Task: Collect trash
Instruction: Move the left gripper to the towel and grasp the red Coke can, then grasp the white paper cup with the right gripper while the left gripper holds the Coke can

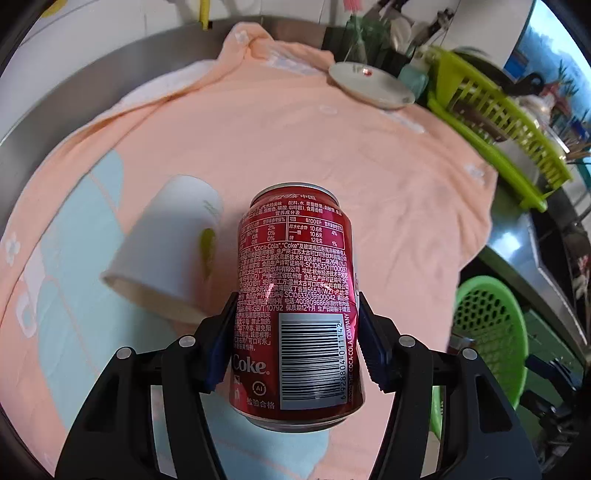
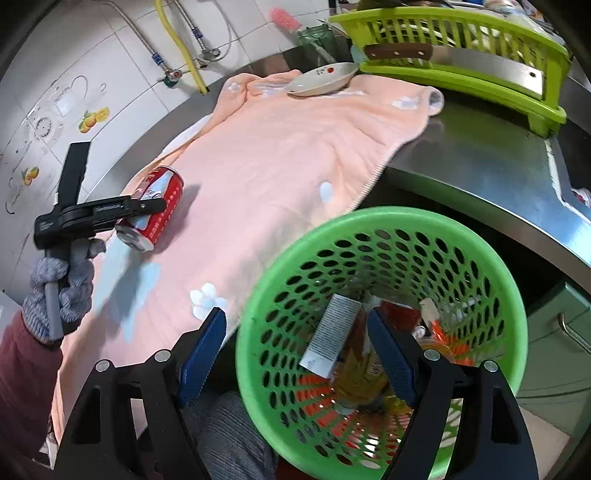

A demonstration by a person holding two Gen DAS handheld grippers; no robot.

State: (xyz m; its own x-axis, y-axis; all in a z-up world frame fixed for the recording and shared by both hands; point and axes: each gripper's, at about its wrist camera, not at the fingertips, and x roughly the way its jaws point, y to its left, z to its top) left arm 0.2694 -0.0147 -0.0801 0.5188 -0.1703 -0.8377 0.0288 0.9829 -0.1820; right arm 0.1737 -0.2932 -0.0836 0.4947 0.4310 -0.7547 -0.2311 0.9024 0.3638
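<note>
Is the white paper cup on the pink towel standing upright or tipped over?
Tipped over. The white paper cup lies on its side on the pink towel, open rim showing.

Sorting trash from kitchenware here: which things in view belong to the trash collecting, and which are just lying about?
Belongs to the job:
- red cola can, clamped in the left gripper
- white paper cup, lying on its side
- green basket, trash already inside

Just lying about:
- pink towel
- white plate
- lime dish rack
- cleaver

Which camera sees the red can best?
The left wrist view: the can fills the middle, label readable, between the left tongs. The right wrist view shows it small at the left edge, partly hidden by those tongs.
</note>
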